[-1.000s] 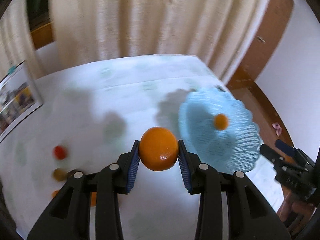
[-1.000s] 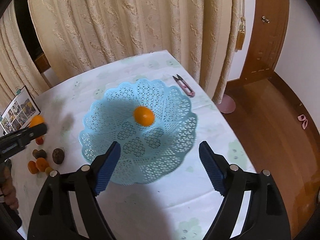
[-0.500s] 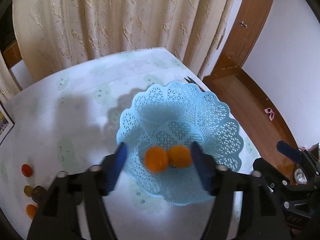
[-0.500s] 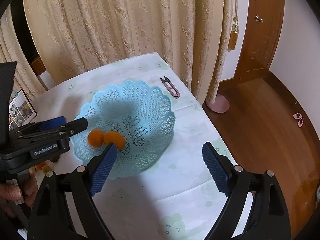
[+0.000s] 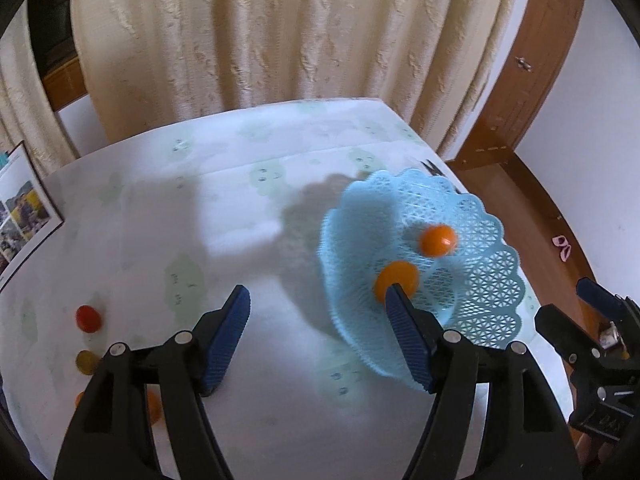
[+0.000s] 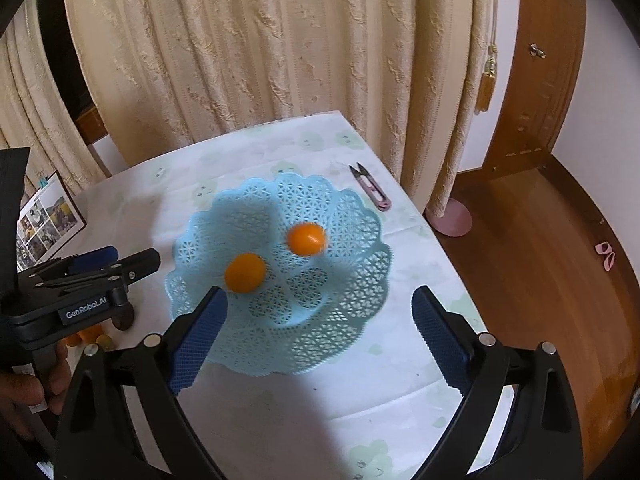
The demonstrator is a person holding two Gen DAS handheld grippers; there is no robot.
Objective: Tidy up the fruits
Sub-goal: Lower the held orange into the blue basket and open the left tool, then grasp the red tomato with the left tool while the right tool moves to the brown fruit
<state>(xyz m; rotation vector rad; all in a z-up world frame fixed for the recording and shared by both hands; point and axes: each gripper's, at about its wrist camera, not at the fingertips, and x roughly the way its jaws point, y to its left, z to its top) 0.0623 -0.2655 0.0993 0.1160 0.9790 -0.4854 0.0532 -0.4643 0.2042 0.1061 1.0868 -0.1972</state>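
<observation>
A light blue lattice basket [image 6: 348, 280] sits on the white table and holds two oranges, one near its left side [image 6: 245, 267] and one further back [image 6: 306, 239]. In the left wrist view the basket [image 5: 480, 280] lies to the right, with the two oranges [image 5: 397, 277] [image 5: 438, 240] inside. My left gripper [image 5: 318, 302] is open and empty, left of the basket. My right gripper [image 6: 318, 300] is open and empty above the basket's near rim. Small fruits lie at the table's left: a red one [image 5: 88, 318], a yellowish one [image 5: 86, 362], an orange one [image 5: 152, 406].
A pink thread snipper [image 6: 372, 190] lies behind the basket near the table's right edge. A photo frame [image 5: 22, 216] stands at the left edge. Curtains hang behind the table. Wooden floor lies beyond the right edge.
My left gripper opened and dropped its orange into the basket, then swung back left away from the basket. The two oranges rolled apart. The right gripper stayed open.
</observation>
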